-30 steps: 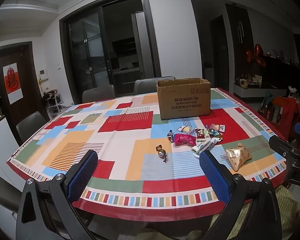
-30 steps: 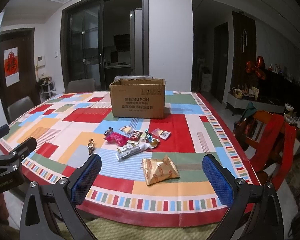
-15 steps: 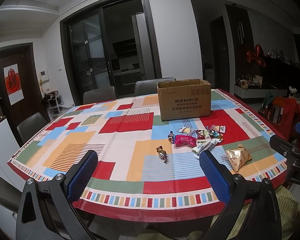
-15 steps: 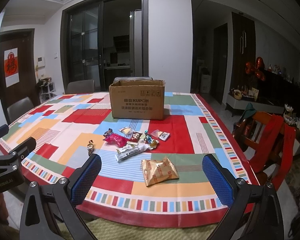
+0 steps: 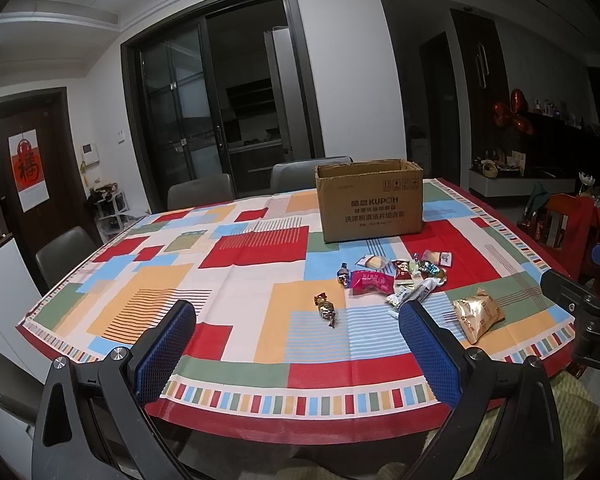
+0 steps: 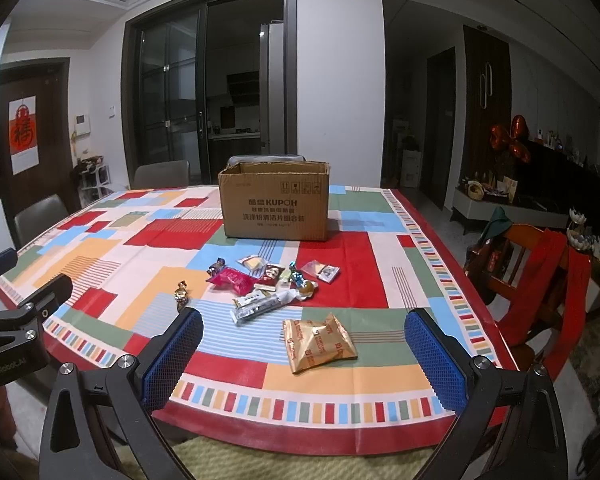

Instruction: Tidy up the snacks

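Cardboard box (image 6: 274,204) interior hidden

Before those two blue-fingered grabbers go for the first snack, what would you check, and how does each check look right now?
1. Left gripper open and holding nothing: ok.
2. Right gripper open and holding nothing: ok.
3. Cardboard box upright with its top open: ok.
4. What is inside the box: cannot tell, the front wall hides it.
5. Gold snack bag lying alone near the table edge, clear of the other snacks: ok, it looks the easiest first pick.
6. Middle pile around the pink packet separated: not ok, packets overlap, so one may drag another.
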### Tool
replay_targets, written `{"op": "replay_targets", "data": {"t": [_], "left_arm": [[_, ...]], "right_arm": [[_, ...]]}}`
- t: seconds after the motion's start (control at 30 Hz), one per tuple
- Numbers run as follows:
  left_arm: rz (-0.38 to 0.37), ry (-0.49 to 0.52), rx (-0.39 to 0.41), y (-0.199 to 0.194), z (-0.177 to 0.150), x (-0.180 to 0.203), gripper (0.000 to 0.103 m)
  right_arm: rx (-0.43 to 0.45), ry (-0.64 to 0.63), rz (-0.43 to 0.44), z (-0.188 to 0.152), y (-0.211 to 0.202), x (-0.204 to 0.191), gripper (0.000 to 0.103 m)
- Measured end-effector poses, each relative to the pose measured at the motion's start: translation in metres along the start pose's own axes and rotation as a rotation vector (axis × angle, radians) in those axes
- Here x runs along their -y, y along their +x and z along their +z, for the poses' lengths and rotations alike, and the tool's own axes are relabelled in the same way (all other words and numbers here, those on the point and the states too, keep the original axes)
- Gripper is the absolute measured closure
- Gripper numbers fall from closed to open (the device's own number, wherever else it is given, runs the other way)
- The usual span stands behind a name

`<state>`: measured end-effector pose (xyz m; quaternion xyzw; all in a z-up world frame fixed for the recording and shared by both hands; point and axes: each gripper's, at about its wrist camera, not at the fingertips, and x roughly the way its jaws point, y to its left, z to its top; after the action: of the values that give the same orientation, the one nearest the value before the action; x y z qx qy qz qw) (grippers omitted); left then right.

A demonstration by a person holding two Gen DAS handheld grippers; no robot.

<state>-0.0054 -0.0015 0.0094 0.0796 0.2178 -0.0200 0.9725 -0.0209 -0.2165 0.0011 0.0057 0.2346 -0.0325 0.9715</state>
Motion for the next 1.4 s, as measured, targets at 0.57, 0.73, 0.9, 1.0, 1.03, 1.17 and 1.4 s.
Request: {"op": "replay_targets", "data": {"t": [0.57, 0.73, 0.9, 1.0, 1.03, 1.17, 1.4], "left_arm": [[0.001, 0.001, 0.002, 0.0, -0.001, 0.001, 0.0], [0.002, 0.001, 0.004, -0.001, 0.0, 0.001, 0.0], [-0.005, 0.002, 0.006, -0.001, 0.001, 0.001, 0.0], [-0.011, 0.009, -0.002, 0.003, 0.003, 0.001, 0.0], [-0.013, 0.011, -0.003, 0.003, 0.002, 0.003, 0.0], [-0.038, 0.04, -0.011, 0.011, 0.001, 0.011, 0.0], [-0.085, 0.111, -0.002, 0.031, 0.003, 0.029, 0.0]], "right_arm": [[0.004, 0.0, 0.0, -0.002, -0.001, 0.0, 0.001], [0.003, 0.0, 0.0, -0.002, -0.001, -0.001, 0.001], [-0.007, 0.007, 0.003, -0.001, 0.001, 0.002, 0.001], [-0.019, 0.014, 0.006, -0.002, 0.005, 0.002, 0.001], [-0.021, 0.015, 0.007, -0.003, 0.005, 0.003, 0.001], [-0.034, 0.029, 0.008, -0.007, 0.014, 0.005, 0.001], [-0.092, 0.062, 0.047, -0.011, 0.04, 0.012, 0.001]]}}
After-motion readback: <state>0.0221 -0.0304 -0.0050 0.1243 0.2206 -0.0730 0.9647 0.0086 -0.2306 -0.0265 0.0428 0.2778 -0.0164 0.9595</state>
